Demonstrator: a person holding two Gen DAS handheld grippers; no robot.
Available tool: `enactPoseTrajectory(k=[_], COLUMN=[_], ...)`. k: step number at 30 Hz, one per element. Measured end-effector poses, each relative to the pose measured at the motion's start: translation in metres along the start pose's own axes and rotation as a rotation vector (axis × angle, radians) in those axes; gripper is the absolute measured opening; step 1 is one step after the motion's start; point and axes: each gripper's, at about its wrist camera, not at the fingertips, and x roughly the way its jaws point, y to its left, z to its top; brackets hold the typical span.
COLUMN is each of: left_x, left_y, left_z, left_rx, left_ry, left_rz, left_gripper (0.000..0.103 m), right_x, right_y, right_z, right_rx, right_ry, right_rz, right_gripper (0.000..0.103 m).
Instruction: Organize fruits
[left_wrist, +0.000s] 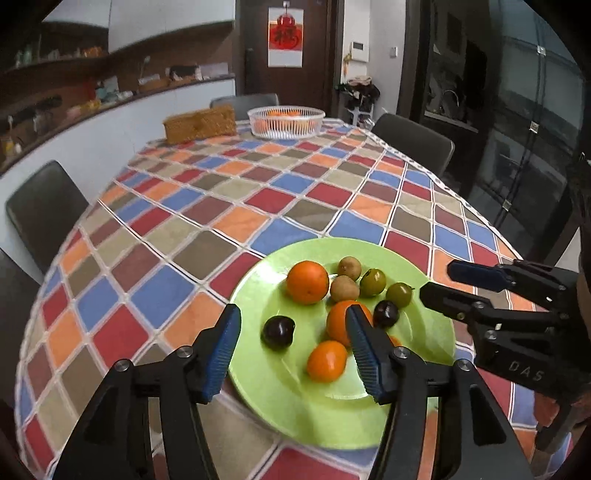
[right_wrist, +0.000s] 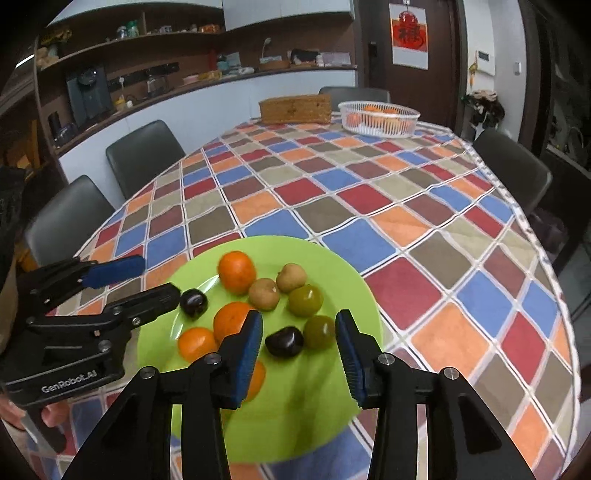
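2 black hand-held grippers, left gripper (left_wrist: 293, 347) and right gripper (right_wrist: 299, 347), hover wide and empty over the round lime-green plastic plate (left_wrist: 424, 332); crowded round fruits could roll toward its rim if nudged.

glossy green plate (left_wrist: 424, 325), ribbed blue fingers (left_wrist: 221, 350)

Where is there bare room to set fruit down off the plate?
Bare tablecloth runs between the green plate and the white basket, and right of the plate. The plate's middle is crowded with fruit; both grippers flank it.
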Motion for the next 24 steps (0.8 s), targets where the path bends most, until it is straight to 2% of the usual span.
enactPoseTrajectory(k=[8, 10, 12, 16, 20, 24], left_x=[-0.072, -0.088, -0.103, -0.129, -0.150, -0.167], left_y=[-0.020, -0.026, -0.032, -0.041, -0.049, -0.056], left_z=[-0.014, -0.020, -0.026, -0.040, -0.057, -0.075], left_rx=[0.029, 0.037, 0.048, 0.060, 0.052, 0.038], left_ry=[-0.106, -0.133, -0.158, -0.191, -0.210, -0.215], left_rz=[0.095, 0.129, 0.146, 0.159, 0.161, 0.145], left_gripper=[0.074, 0.084, 0.087, 0.093, 0.098, 0.101], right_x=[-0.074, -0.091, -0.107, -0.132, -0.152, -0.172], right_y=[0.004, 0.005, 0.006, 0.007, 0.008, 0.013], right_z=[-0.022, -0.029, -0.037, -0.054, -0.073, -0.092], right_rx=[0.048, 0.051, 0.062, 0.087, 0.109, 0.101], right_ry=[-0.120, -0.140, -0.156, -0.180, -0.181, -0.181], right_rz=[-0.049, -0.064, -0.077, -0.094, -0.105, -0.114], right_gripper=[0.059, 0.061, 0.066, 0.077, 0.084, 0.085])
